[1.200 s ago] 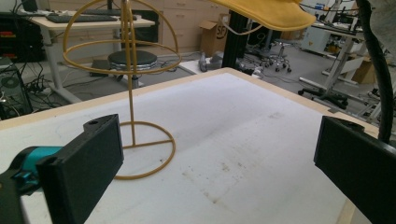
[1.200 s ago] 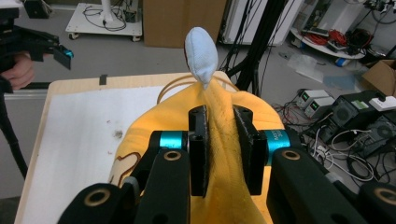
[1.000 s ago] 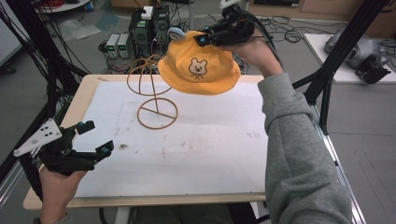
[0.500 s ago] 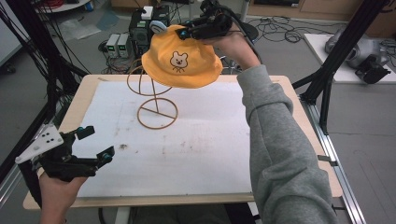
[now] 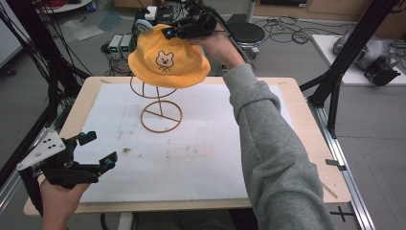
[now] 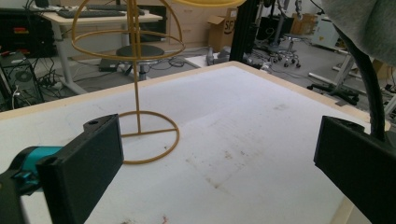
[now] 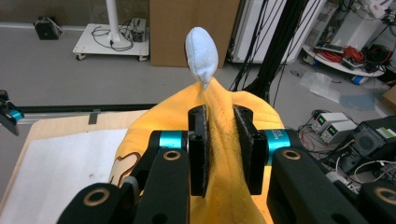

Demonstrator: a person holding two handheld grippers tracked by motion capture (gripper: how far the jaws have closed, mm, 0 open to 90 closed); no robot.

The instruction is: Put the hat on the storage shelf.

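At the left edge of the table I had the left gripper (image 5: 91,155) parked low near the front corner, jaws wide apart and holding nothing. I judged it was there to stay clear of the work. The hand sat under it with the grey plate up and the jaws aimed across the white mat (image 5: 201,153) toward the stand, which its own view showed between the two black jaws.

Further in stood the wire hat stand (image 5: 160,103), its ring base flat on the mat and its looped top upright, close to the far side of the table.

Above it hung the yellow hat (image 5: 168,60), bear face toward me, brim just over the stand's top loops; I could not tell whether they touched. I took it that I was holding it there to settle it onto the stand.

The right gripper (image 5: 173,31) was clamped on a fold of the crown, the white ear (image 7: 201,53) poking up beyond the jaws. The right arm reached far forward, sleeve stretched, wrist raised above the hat.
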